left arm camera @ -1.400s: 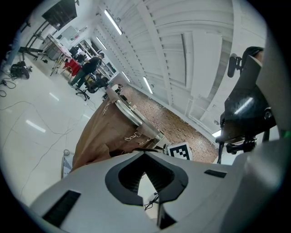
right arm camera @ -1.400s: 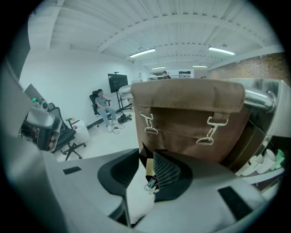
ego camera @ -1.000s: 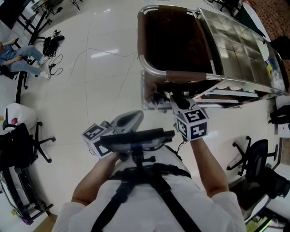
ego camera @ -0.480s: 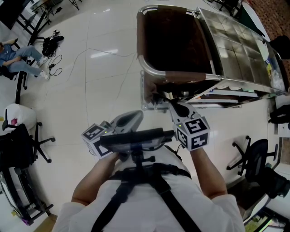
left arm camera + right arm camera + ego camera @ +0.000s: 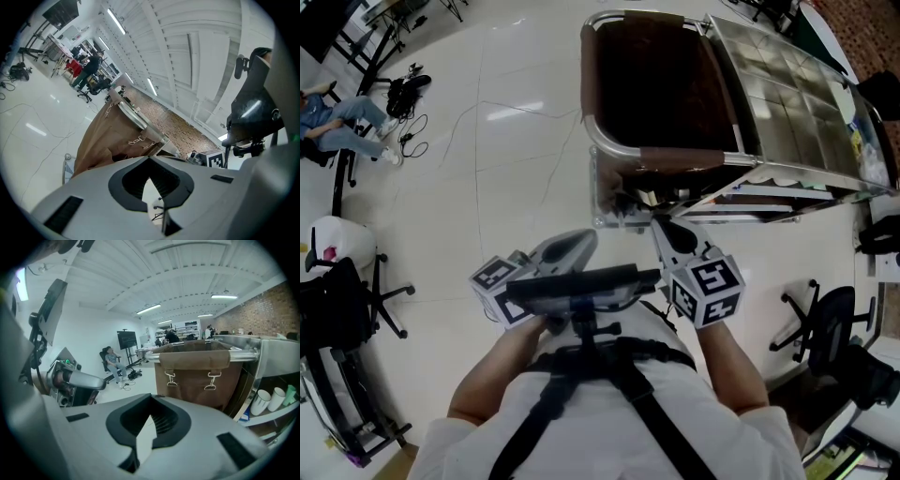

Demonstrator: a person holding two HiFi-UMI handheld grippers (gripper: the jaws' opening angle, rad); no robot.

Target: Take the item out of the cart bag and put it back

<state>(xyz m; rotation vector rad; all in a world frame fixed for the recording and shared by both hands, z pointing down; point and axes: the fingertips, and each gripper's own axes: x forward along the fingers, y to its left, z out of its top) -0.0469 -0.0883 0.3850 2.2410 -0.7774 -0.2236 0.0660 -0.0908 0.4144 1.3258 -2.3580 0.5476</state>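
Note:
The cart's brown bag [image 5: 661,84] hangs open in a metal frame straight ahead of me; its inside is dark and no item shows in it. My right gripper [image 5: 659,220] points at the frame's near rail, a little short of it, shut with nothing between its jaws. My left gripper [image 5: 584,238] is held close to my chest, left of the right one, also shut and empty. The left gripper view has the bag [image 5: 105,136] beyond the closed left gripper [image 5: 150,161]. In the right gripper view the bag's clipped front [image 5: 199,371] lies ahead of the right gripper [image 5: 151,398].
A steel mesh shelf [image 5: 787,103] adjoins the bag on the right, with cups [image 5: 269,399] on a lower shelf. Office chairs stand at the right [image 5: 825,323] and left [image 5: 342,300]. A seated person [image 5: 337,117] and cables [image 5: 408,94] are at the far left.
My right gripper has drawn back a little from the cart toward my body, down and to the right. The left gripper and the bag have not moved.

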